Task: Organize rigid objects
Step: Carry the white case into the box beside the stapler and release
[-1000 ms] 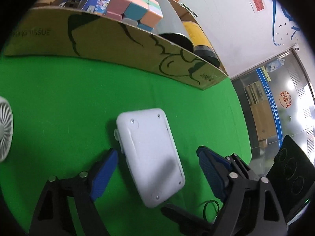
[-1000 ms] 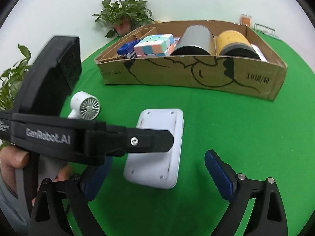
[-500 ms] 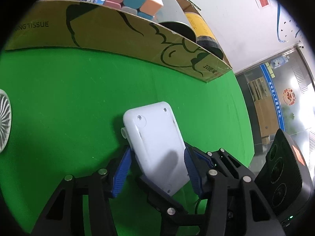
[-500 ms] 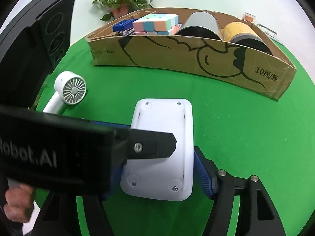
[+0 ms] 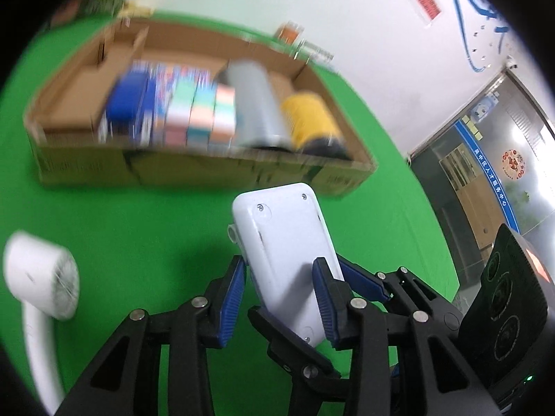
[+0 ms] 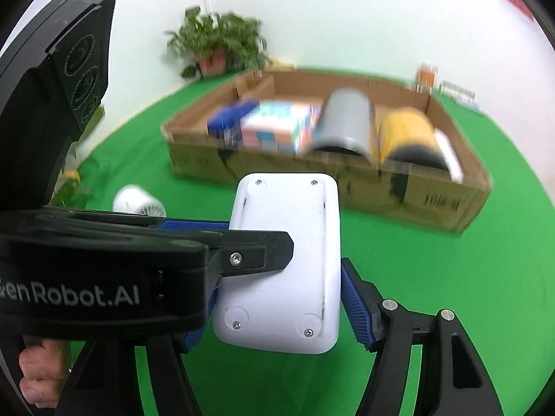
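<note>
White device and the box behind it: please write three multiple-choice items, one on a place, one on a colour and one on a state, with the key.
1. Where does the yellow can lie?
A) in the cardboard box
B) on a shelf
C) in a tool

2. What colour are the tool pads?
A) red
B) blue
C) grey

3. How is the white device held?
A) it is untouched
B) by one tool alone
C) by both tools

Key:
1 A, it lies beside the grey can within the box walls.
2 B, ribbed blue pads show in both views.
3 C, the left tool and the right tool each clamp it.
</note>
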Demonstrator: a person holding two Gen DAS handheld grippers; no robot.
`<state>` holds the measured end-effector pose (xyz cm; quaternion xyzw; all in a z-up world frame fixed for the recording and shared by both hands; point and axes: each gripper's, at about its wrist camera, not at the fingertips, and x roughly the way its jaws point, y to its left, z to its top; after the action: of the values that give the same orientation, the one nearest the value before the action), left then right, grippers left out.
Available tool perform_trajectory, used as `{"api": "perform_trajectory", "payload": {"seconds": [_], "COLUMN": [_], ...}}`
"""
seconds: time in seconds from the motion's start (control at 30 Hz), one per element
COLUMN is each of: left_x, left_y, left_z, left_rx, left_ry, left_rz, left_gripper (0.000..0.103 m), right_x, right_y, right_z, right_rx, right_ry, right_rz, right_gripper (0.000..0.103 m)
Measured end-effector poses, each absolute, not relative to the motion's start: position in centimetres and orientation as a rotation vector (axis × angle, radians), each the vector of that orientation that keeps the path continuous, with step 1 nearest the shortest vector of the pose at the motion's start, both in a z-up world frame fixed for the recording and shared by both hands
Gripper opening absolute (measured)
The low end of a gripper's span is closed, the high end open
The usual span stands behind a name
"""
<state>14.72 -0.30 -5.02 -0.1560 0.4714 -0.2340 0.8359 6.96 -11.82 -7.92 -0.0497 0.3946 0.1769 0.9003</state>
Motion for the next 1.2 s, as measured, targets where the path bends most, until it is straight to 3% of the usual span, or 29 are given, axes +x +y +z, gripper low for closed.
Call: {"api": "perform_trajectory", "payload": {"seconds": [0.37, 0.6, 0.73, 0.8, 1.2], "left_x": [20.6, 29.4, 33.9, 35.9, 39.7], "left_y": [2.4, 3.8, 4.4, 4.2, 4.3], "left_z": [2.6, 5.7, 5.0, 3.6, -5.0], "left_rx": [-0.303, -0.268, -0.308, -0.328, -0.402], "left_ry": [0.855, 0.909, 0.985, 1.041, 1.244], "left_rz": [-0.465, -0.447, -0.481, -0.515, -0.530], "left_gripper": [0.034, 0.034, 0.034, 0.028, 0.028], "right_x": [13.0, 21.9, 28.9, 31.9, 37.0], "right_y": [-8.7, -6.5, -5.8, -5.5, -4.9], "right_z": [0.3, 4.7, 4.7, 4.0, -4.7], "right_rx": [-0.141, -0.098, -0.032, 0.011, 0.031], "right_ry": [0.674, 0.711, 0.837, 0.923, 1.155], "right_rz": [0.372, 0.397, 0.423, 0.469, 0.405], "right_gripper": [0.065, 0.065, 0.065, 0.064, 0.063]}}
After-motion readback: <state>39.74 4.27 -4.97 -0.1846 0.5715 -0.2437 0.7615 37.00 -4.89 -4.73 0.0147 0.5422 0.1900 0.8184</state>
